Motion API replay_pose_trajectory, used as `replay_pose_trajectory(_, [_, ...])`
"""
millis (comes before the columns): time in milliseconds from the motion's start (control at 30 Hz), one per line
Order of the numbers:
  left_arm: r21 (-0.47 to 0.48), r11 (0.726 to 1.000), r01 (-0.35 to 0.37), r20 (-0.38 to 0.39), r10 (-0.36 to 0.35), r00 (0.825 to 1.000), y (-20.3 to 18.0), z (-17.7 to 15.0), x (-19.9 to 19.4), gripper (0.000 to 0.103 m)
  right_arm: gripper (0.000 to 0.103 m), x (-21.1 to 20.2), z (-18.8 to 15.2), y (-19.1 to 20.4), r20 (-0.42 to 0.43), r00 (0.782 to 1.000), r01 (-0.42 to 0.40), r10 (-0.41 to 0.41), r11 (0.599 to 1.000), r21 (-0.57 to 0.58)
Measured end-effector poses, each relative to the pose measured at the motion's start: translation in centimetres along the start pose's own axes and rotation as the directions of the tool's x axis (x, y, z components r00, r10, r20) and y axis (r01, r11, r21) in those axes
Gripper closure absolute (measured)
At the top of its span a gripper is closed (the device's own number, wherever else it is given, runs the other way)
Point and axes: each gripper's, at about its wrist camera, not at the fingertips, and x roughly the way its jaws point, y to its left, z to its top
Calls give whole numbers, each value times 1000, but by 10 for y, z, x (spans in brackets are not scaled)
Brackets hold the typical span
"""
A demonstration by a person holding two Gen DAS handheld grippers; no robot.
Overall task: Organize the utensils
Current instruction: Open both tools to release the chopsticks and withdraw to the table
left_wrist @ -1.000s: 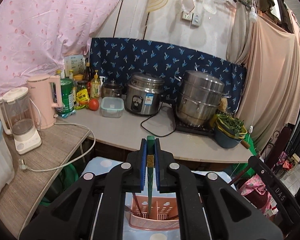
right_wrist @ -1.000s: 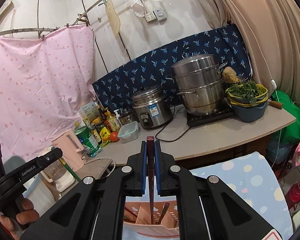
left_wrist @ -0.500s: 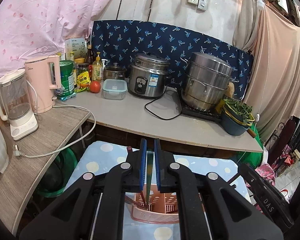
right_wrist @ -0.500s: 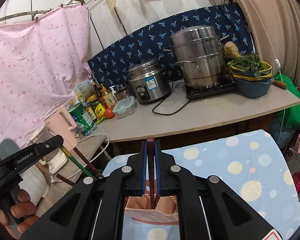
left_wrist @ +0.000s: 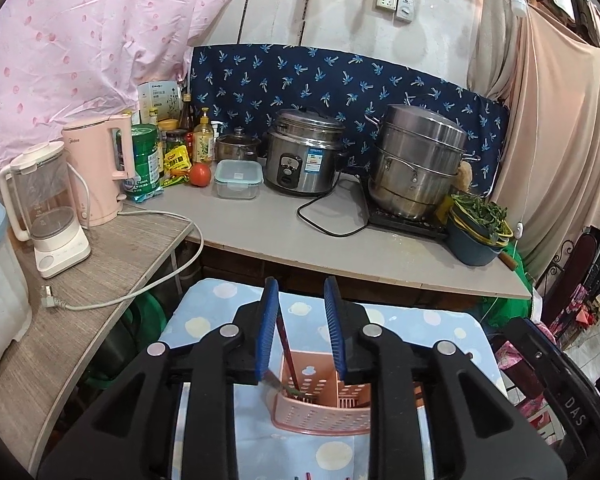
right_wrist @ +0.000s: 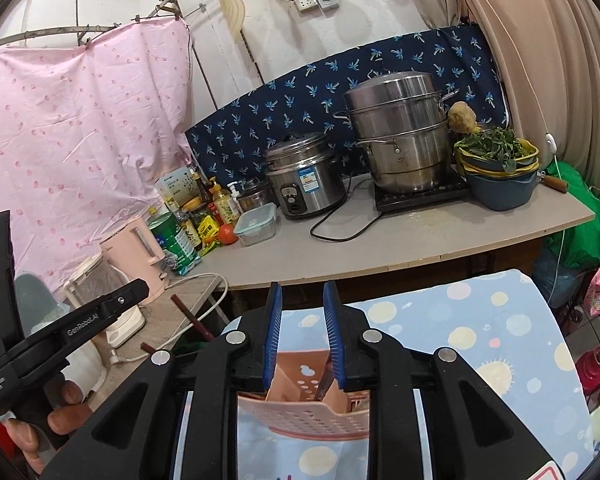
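While both sets of jaws are opening, left gripper (left_wrist: 301, 326) and right gripper (right_wrist: 302, 330) hover over the pink utensil basket (left_wrist: 322, 404); chopsticks (left_wrist: 287, 354) lean inside, unpinched, counter edge (left_wrist: 340, 270) far beyond.

perforated matt pink plastic caddy (left_wrist: 320, 412) on soft dotted cloth (left_wrist: 204, 320); glossy steel steamer pot (left_wrist: 416, 160).

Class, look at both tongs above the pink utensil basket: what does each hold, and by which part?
Nothing: both tongs, left and right, are opening, and the chopsticks stand free in the basket.
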Motion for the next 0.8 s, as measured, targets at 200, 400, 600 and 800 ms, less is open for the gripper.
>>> replay_pose_trajectory(200, [4, 1000, -7, -14, 7, 1000, 3, -18, -20, 75, 79, -22, -24, 2, -42, 999, -12, 12, 1000, 0])
replay_pose_trajectory(400, [3, 1000, -30, -66, 30, 997, 8, -53, -34, 75, 78, -42, -63, -4, -117, 993, -17, 22, 999, 40])
replay_pose_trajectory(600, [30, 998, -56, -144, 60, 988, 16, -101, -45, 75, 78, -61, -112, -2, -198, 980, 10, -10, 1000, -2])
replay_pose_trajectory(800, [54, 996, -70, -239, 81, 968, 25, -154, -50, 75, 78, -75, -166, 4, -276, 958, 52, -77, 994, -99])
